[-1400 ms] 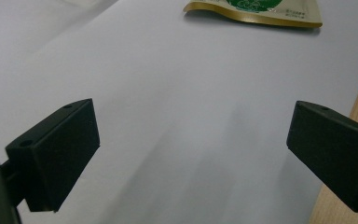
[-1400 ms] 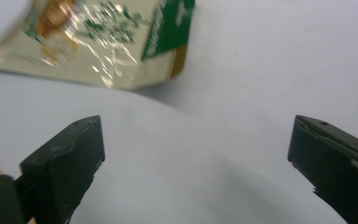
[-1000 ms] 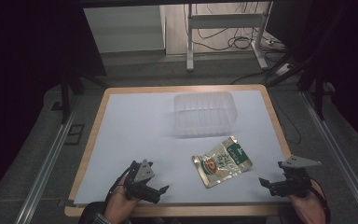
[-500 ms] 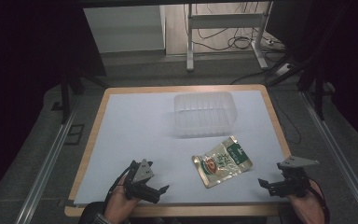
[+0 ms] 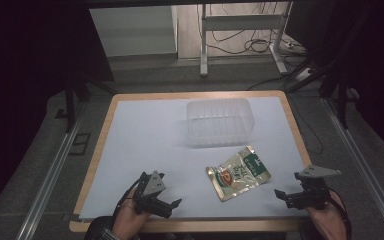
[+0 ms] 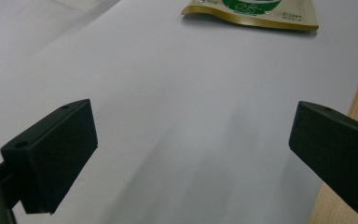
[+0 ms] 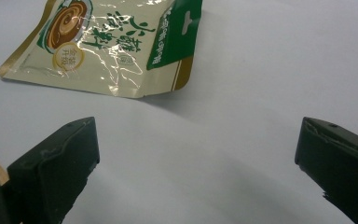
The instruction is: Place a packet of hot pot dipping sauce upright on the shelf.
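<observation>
A cream and green snack pouch (image 5: 237, 172) lies flat on the white table sheet (image 5: 150, 135), front right of centre. A clear plastic tub (image 5: 221, 121) stands behind it. My left gripper (image 5: 172, 207) rests low near the front edge, left of the pouch, and is open. In the left gripper view the jaws (image 6: 193, 149) stand wide apart over bare sheet, with the pouch (image 6: 256, 11) far ahead. My right gripper (image 5: 280, 197) sits at the front right, open, pointing toward the pouch. The right gripper view has the pouch (image 7: 107, 46) just beyond the spread jaws (image 7: 198, 168).
The sheet lies on a wooden-edged table (image 5: 295, 125). Metal rails (image 5: 50, 170) run along both sides of the table. A metal stand (image 5: 240, 35) and cables lie on the floor behind it.
</observation>
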### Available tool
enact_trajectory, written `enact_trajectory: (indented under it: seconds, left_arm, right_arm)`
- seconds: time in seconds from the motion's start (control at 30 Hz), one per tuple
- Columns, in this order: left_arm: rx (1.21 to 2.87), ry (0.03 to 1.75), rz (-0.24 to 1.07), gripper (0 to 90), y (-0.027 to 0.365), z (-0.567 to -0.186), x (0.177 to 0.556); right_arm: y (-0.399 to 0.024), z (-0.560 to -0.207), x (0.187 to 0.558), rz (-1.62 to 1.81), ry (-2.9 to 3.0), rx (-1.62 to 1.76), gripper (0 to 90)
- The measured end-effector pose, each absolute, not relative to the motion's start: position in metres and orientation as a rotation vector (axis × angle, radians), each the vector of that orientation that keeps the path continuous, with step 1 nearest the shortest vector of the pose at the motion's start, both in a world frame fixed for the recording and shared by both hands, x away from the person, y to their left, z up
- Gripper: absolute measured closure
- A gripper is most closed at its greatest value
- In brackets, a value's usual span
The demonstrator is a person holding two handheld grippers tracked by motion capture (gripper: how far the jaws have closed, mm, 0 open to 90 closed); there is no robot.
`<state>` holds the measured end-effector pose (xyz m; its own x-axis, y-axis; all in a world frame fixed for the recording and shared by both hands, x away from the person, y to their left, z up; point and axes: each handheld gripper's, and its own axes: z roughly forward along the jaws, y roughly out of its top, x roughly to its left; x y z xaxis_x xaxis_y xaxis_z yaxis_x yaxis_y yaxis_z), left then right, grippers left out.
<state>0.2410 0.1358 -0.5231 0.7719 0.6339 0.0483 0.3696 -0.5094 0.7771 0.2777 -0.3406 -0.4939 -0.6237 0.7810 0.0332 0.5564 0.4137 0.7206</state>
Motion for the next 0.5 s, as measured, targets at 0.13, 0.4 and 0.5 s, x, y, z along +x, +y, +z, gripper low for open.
enact_trajectory:
  seconds: [0.13,0.4,0.5]
  left_arm:
    - [2.159,0.745,0.419,0.8,0.1357,-0.5233,0.2410]
    - [2.160,0.745,0.419,0.8,0.1355,-0.5235,0.2411]
    - [2.161,0.746,0.418,0.9,0.1354,-0.5236,0.2412]
  right_arm:
    - [-0.3386,-0.4943,0.2797,1.027,2.372,1.138,0.0]
    - [-0.3349,-0.4925,0.2832,1.030,2.371,1.105,0.0]
    - [-0.3330,-0.4924,0.2848,1.031,2.374,1.089,0.0]
